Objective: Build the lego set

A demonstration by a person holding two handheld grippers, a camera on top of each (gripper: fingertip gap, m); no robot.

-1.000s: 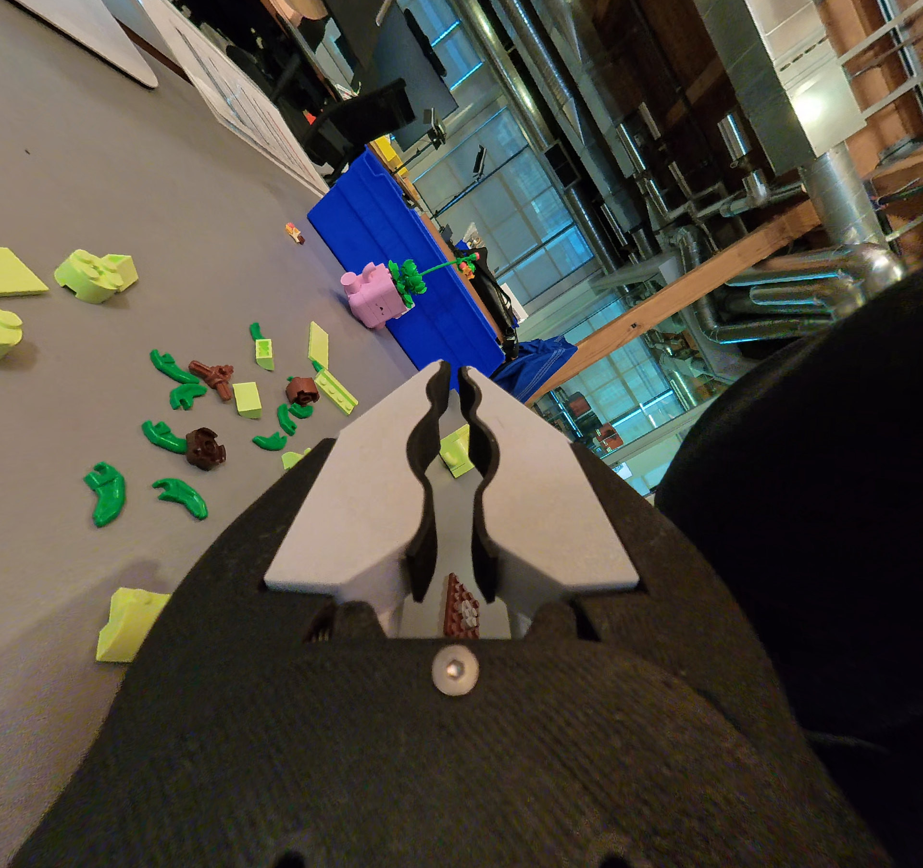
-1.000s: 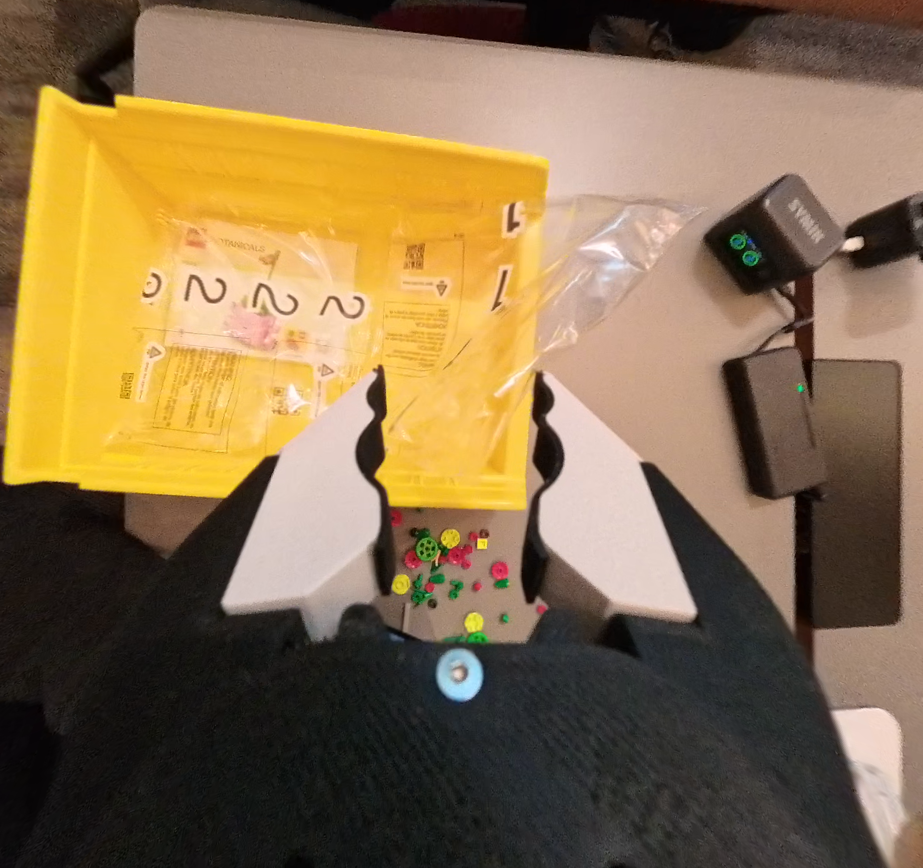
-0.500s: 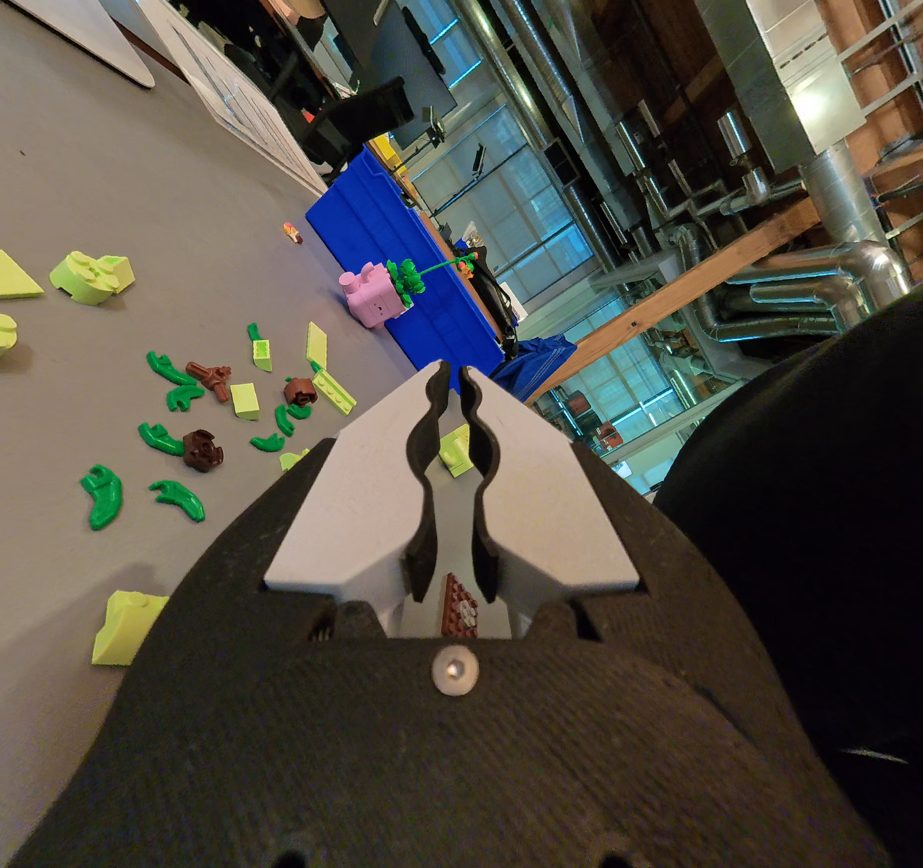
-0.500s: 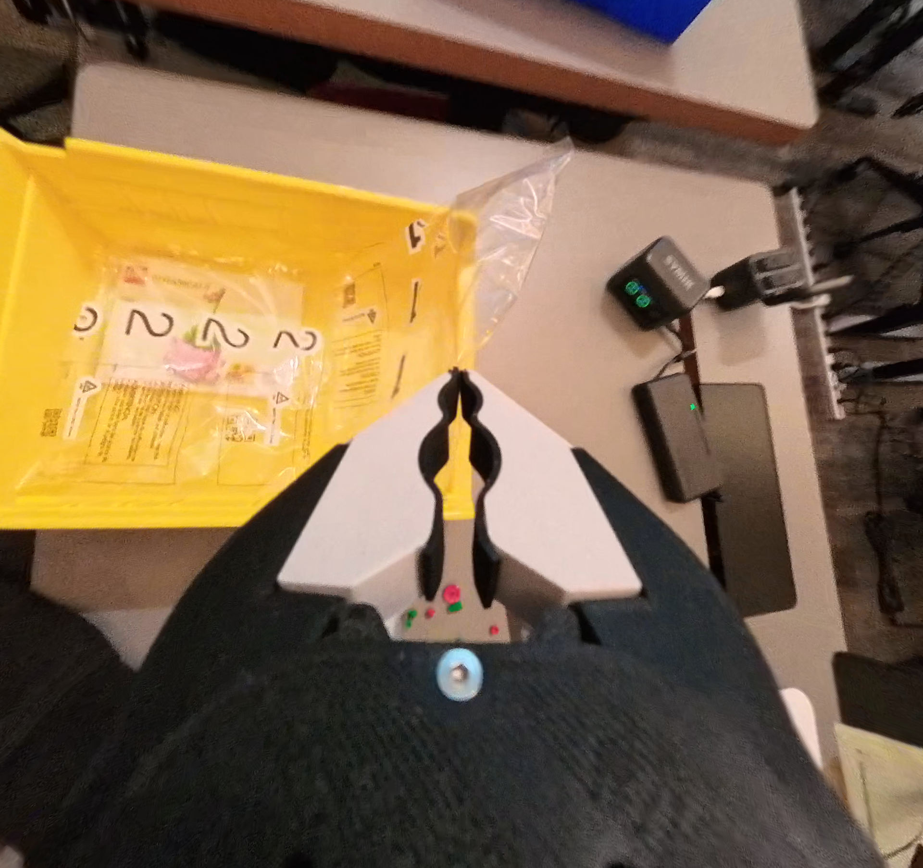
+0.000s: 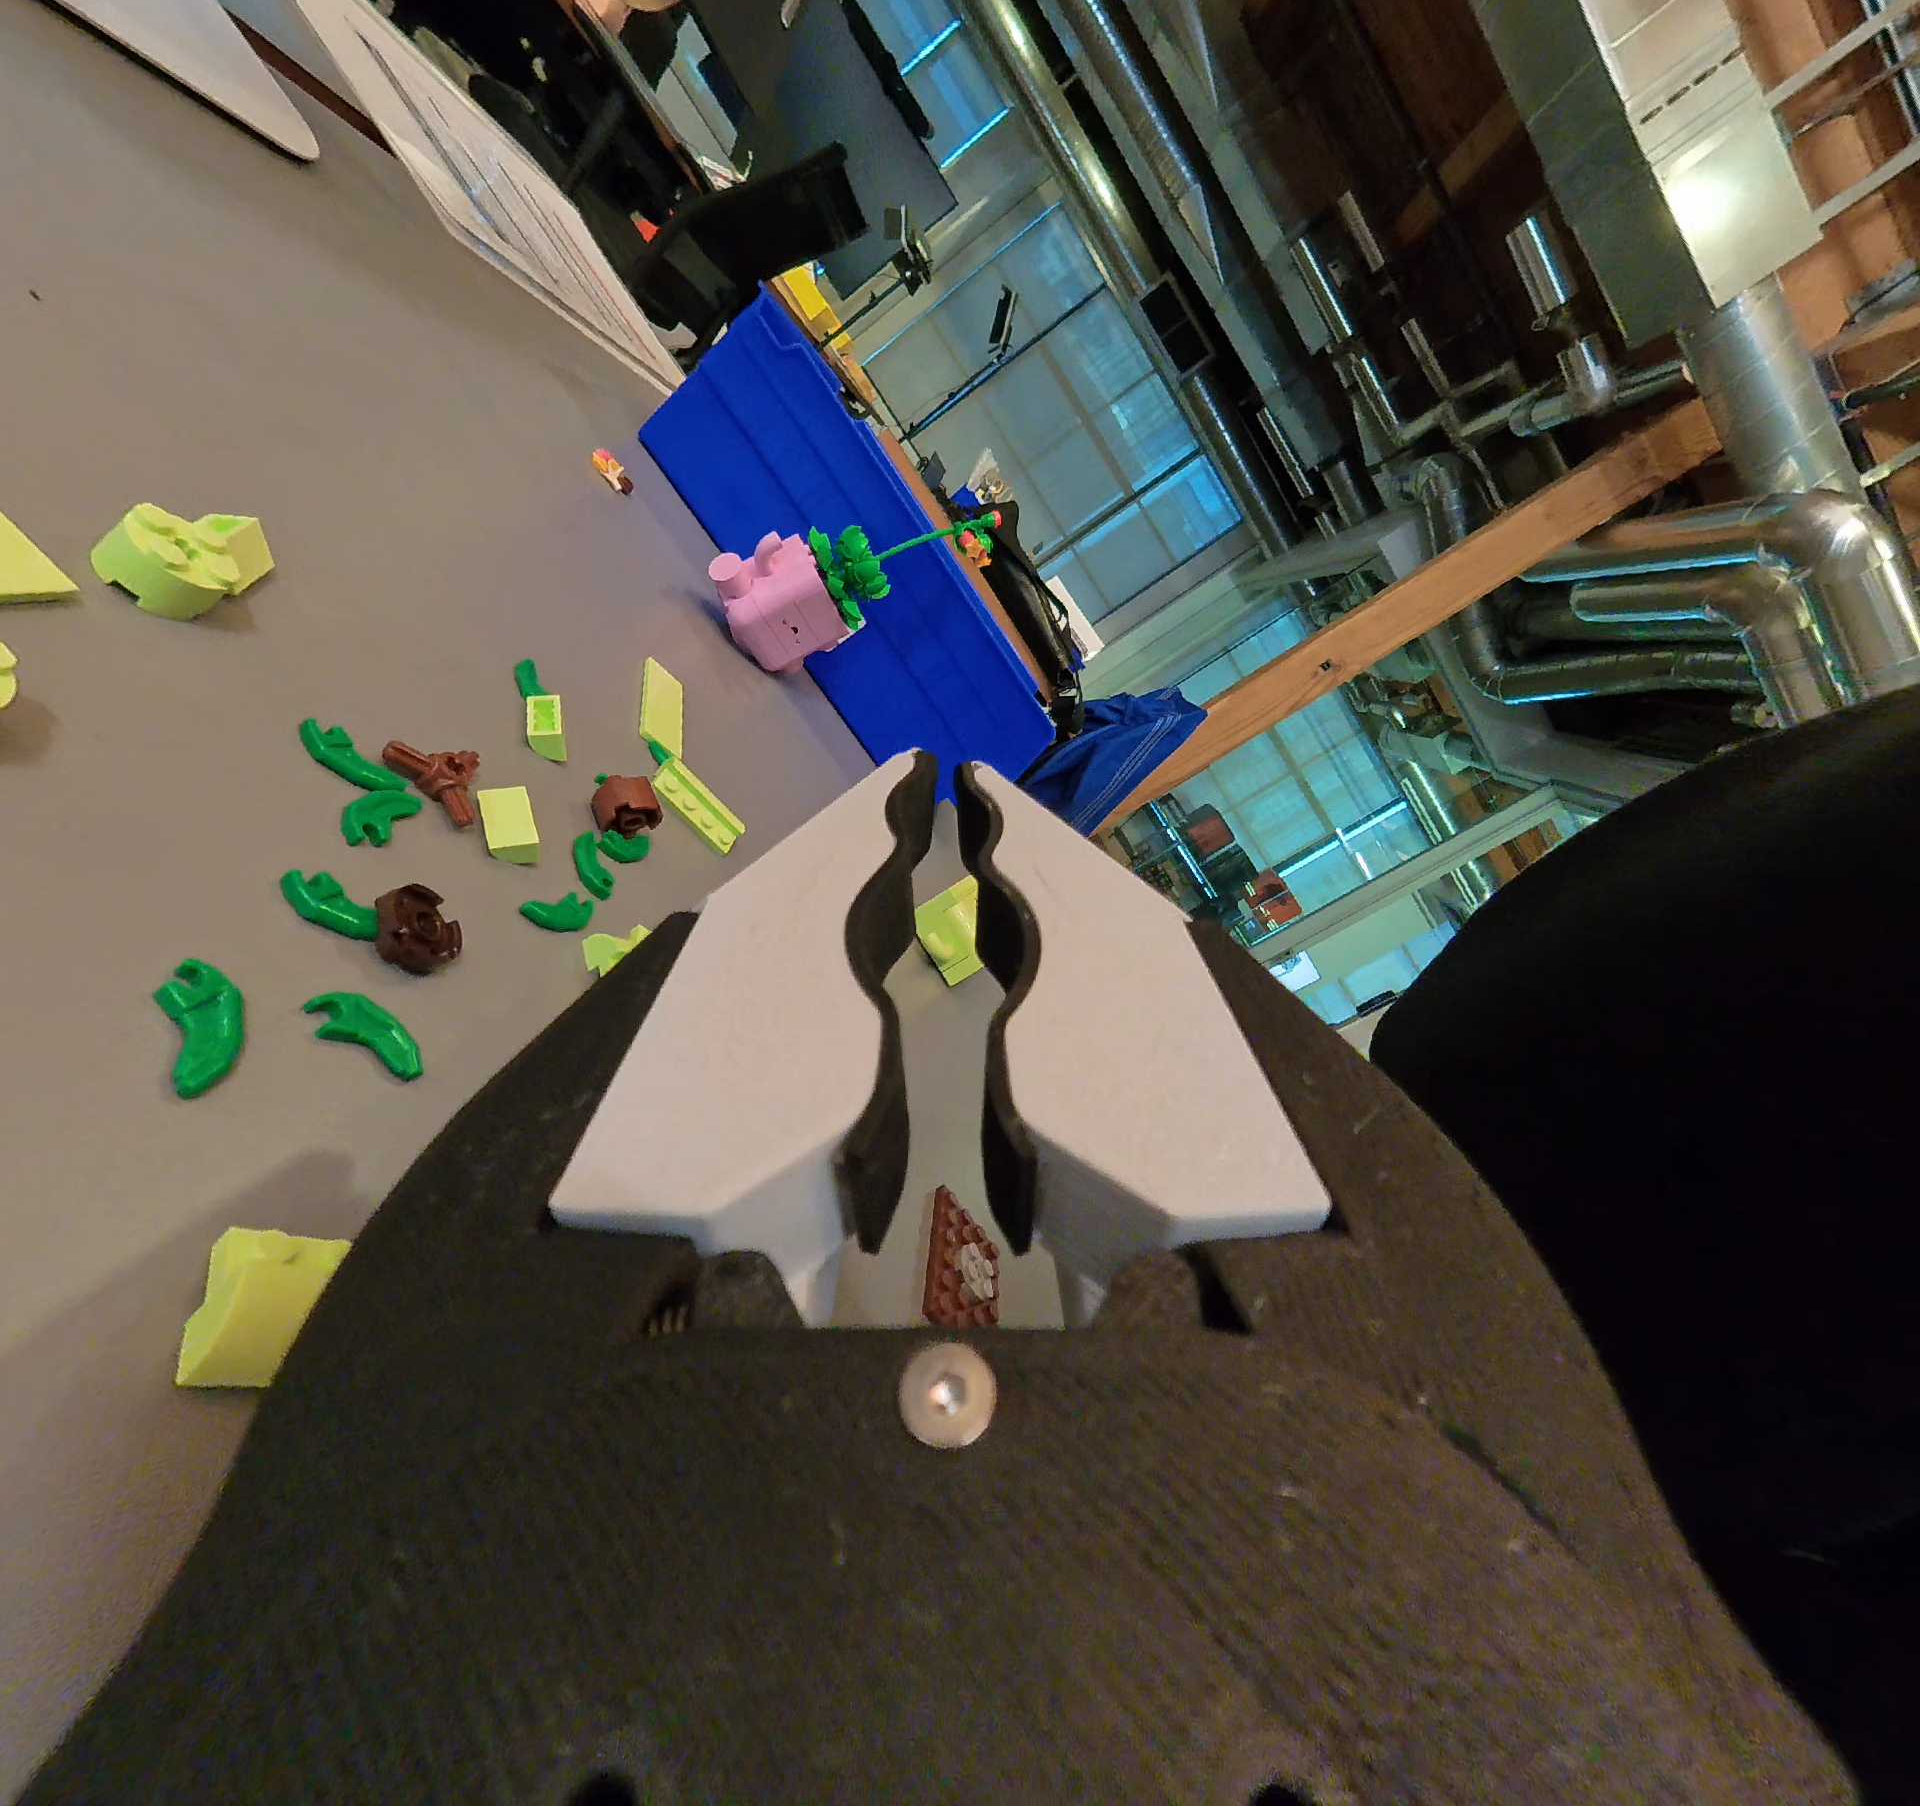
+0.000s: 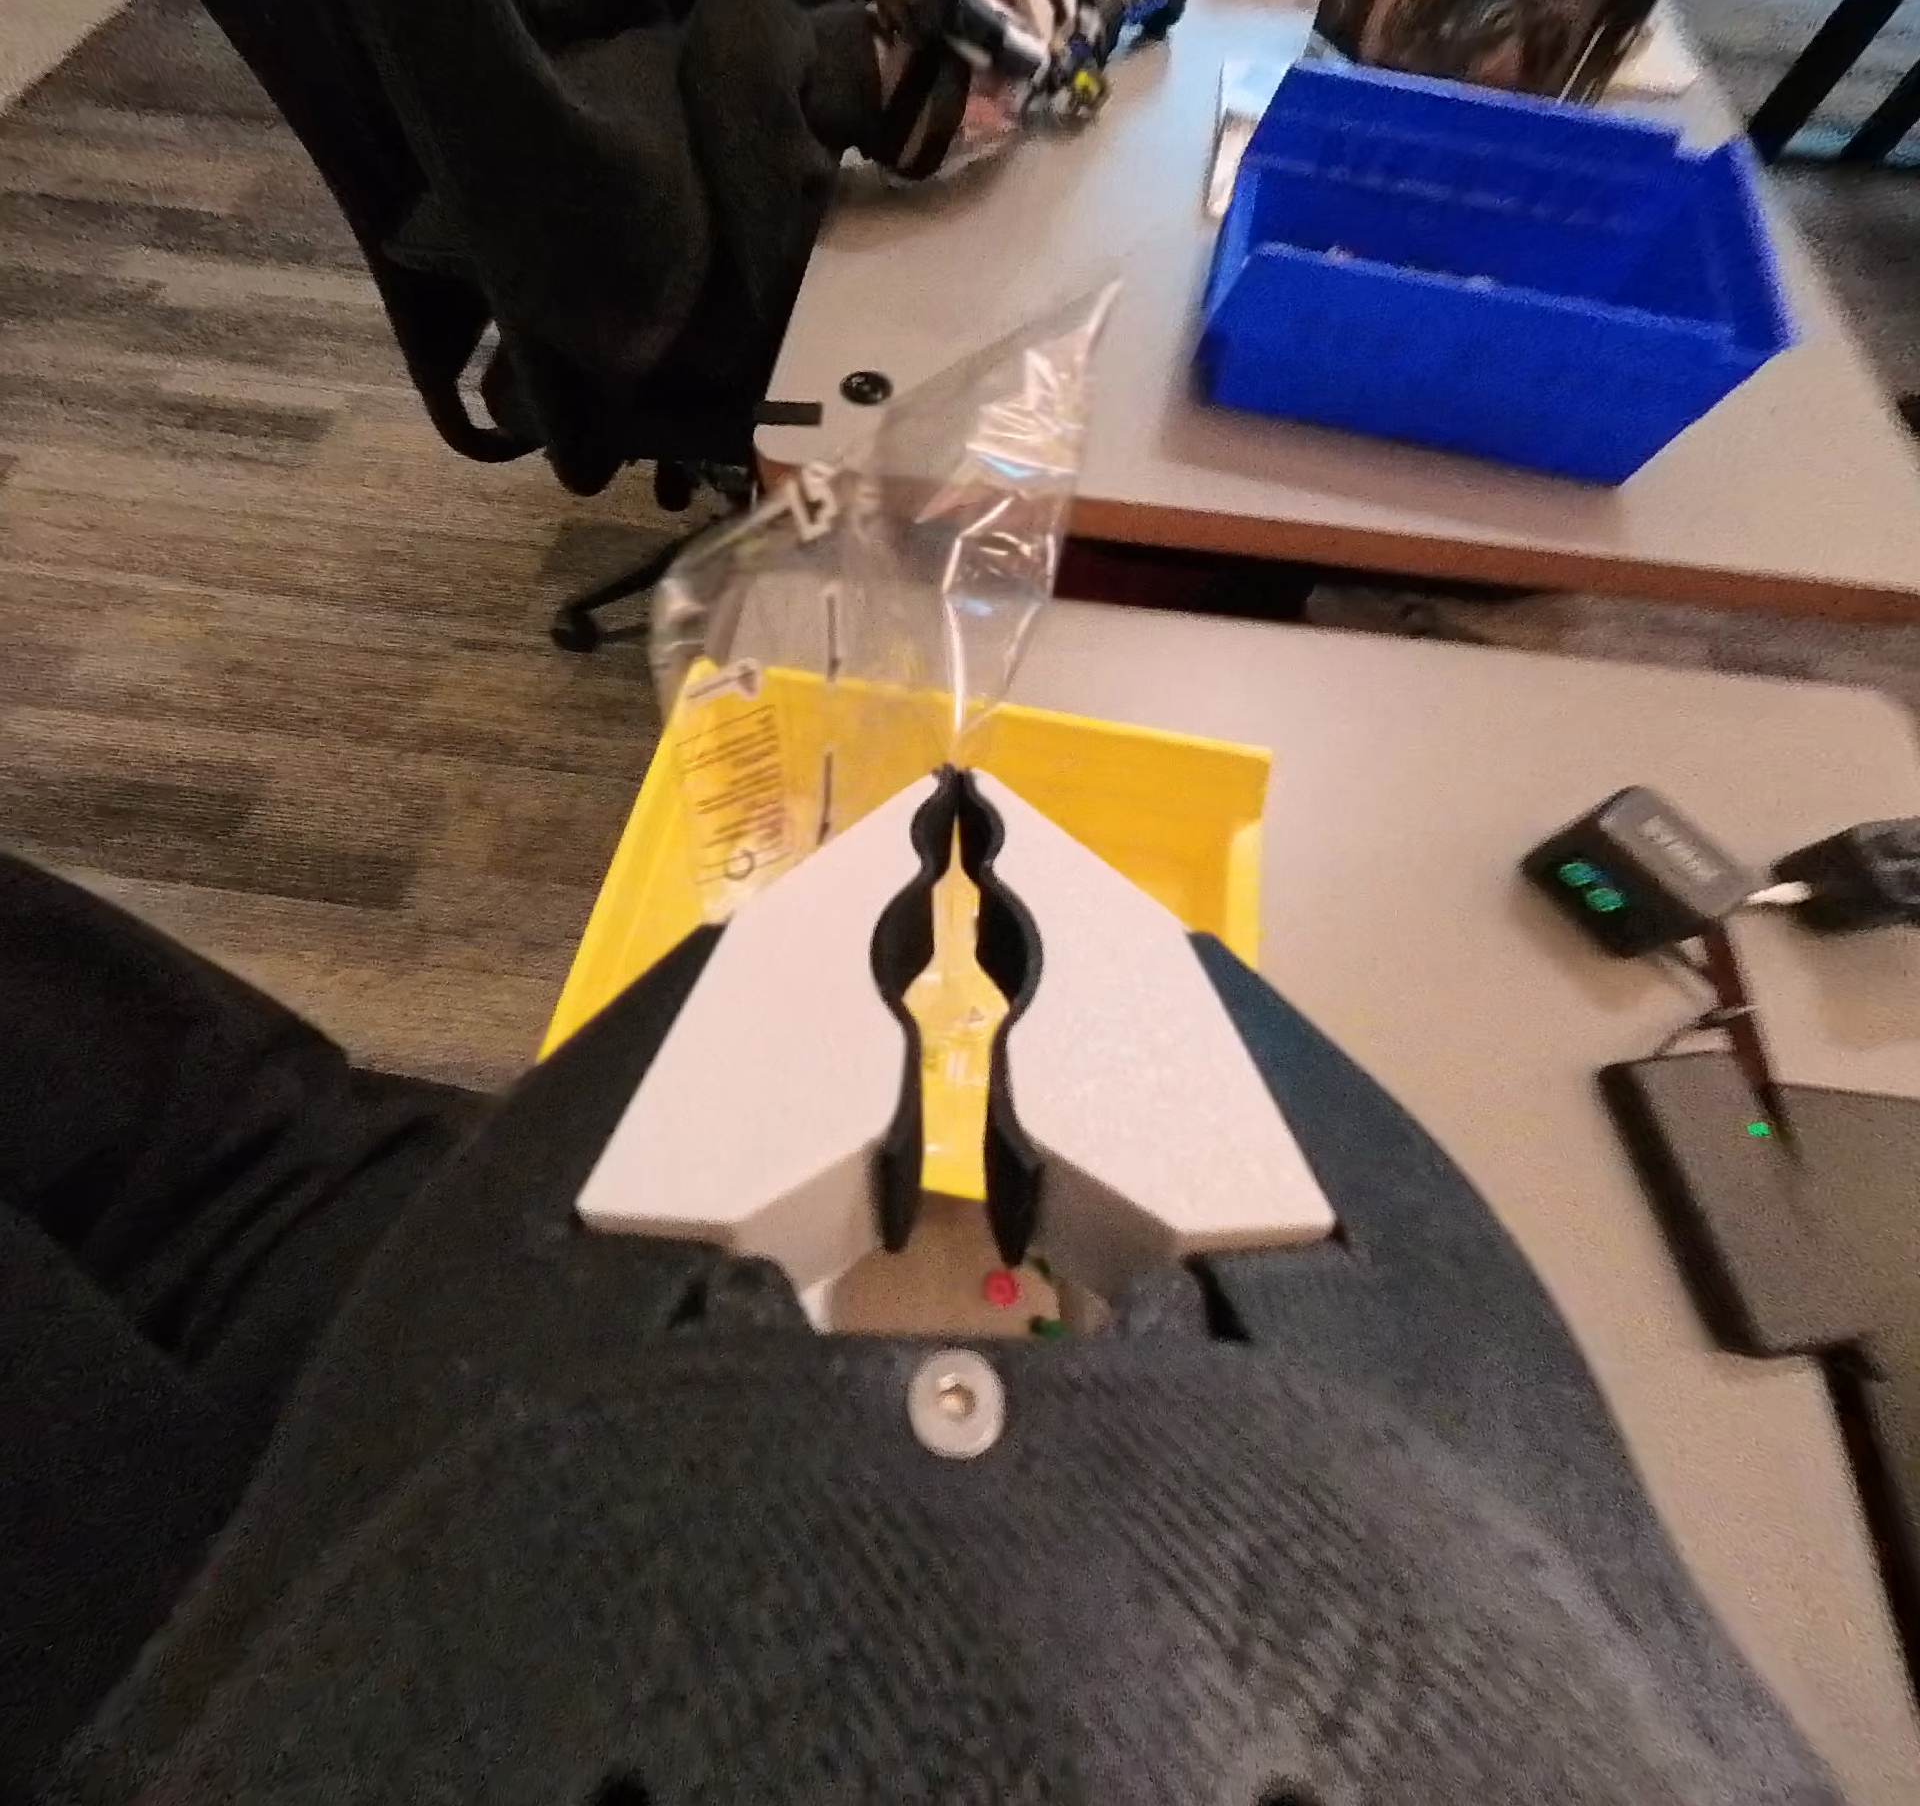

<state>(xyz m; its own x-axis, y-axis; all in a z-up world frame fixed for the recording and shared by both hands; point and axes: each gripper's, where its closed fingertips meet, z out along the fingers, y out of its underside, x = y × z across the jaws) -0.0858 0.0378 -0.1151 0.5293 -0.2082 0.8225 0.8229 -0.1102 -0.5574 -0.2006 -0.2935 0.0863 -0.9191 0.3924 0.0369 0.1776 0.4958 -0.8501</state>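
In the left wrist view my left gripper (image 5: 940, 769) hovers low over the grey table (image 5: 260, 354), its jaws nearly together and holding nothing. Loose green leaf pieces (image 5: 197, 1024), brown pieces (image 5: 416, 925) and lime bricks (image 5: 182, 561) lie to its left. A brown plate (image 5: 961, 1268) lies under the fingers. A pink pot build with a green plant (image 5: 784, 613) stands farther off. In the right wrist view my right gripper (image 6: 954, 774) is shut on a clear plastic bag (image 6: 935, 530), held up over a yellow bin (image 6: 1143, 800).
A blue bin (image 5: 831, 551) stands behind the pink build; a blue bin (image 6: 1475, 302) also shows on a far table. A charger (image 6: 1631, 873) and a flat black device (image 6: 1745, 1195) lie right of the yellow bin. A black jacket on a chair (image 6: 540, 146) hangs at left.
My right gripper went from open to shut on the clear bag and lifted it out of the yellow bin, tilting upward. My left gripper has hardly moved.
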